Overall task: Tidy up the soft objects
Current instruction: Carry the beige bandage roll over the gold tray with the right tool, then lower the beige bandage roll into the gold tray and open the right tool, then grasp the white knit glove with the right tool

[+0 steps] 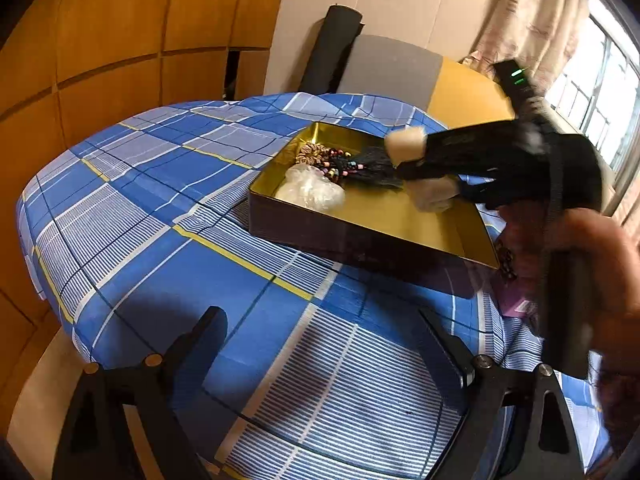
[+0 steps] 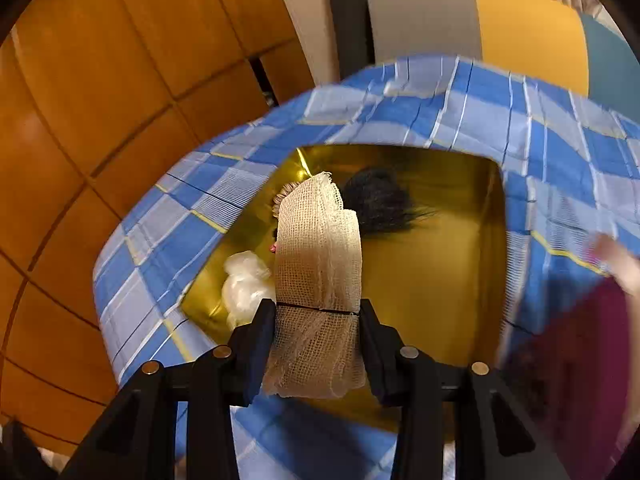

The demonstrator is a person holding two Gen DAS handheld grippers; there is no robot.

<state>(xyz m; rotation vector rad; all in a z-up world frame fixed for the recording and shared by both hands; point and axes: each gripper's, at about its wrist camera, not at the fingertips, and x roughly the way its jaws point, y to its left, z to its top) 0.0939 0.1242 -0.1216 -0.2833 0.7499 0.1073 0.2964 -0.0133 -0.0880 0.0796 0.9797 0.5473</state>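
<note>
Clamping a roll of beige gauze (image 2: 318, 276) between its black fingers, the right hand-held gripper (image 2: 318, 312) hangs over the gold-lined tin box (image 2: 440, 280) on the blue plaid bedspread (image 1: 160, 208). Inside lie a black tassel (image 2: 380, 204), beaded hair ties (image 1: 336, 164) and a crumpled clear bag (image 1: 312, 192). The left hand-held gripper (image 1: 320, 344) stands wide open and empty above the bedspread.
</note>
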